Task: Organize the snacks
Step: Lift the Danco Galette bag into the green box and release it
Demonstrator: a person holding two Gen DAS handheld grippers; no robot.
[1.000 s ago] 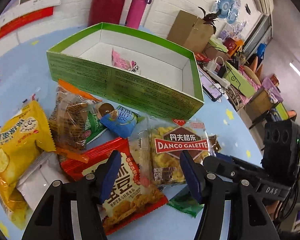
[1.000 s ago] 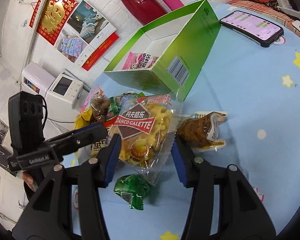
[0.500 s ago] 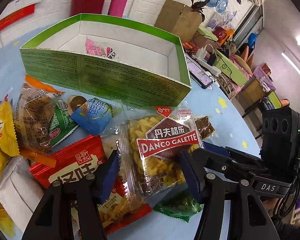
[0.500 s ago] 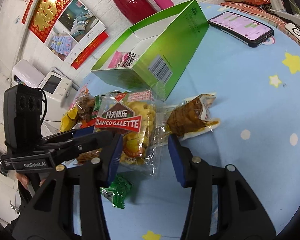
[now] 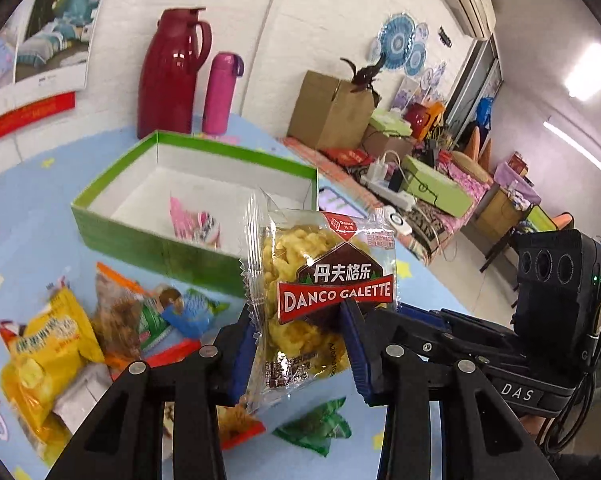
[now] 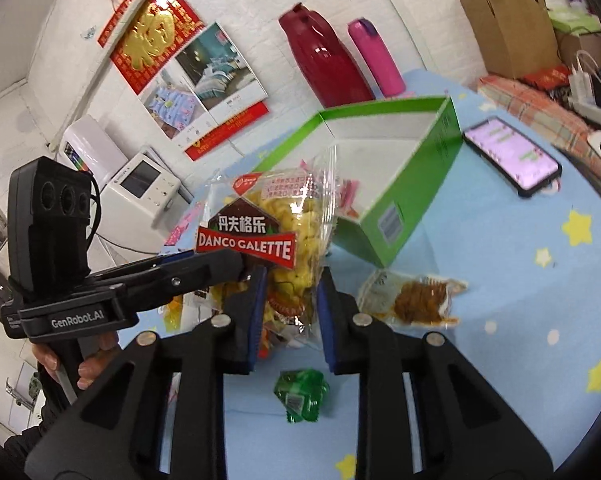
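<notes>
Carrying Danco Galette pack (image 5: 320, 292) toward green box (image 5: 156, 248): left gripper (image 5: 300, 352) and right gripper (image 6: 290, 312) both pinching pack, held upright above table (image 6: 520, 280). Advice: keep squeeze light, clear near wall, release both together inside box.

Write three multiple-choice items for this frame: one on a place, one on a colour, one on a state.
1. Where is the pink packet?
A) inside the green box
B) on a plate
C) in a bowl

2. What colour is the small wrapper lying alone on the table?
A) red
B) green
C) white

3. How is the Danco Galette packet?
A) flat in the box
B) torn open
C) held upright off the table

Answers:
1 A, it lies on the box's white floor.
2 B, both views show it green.
3 C, the left gripper and right gripper both clamp it in the air.
</notes>
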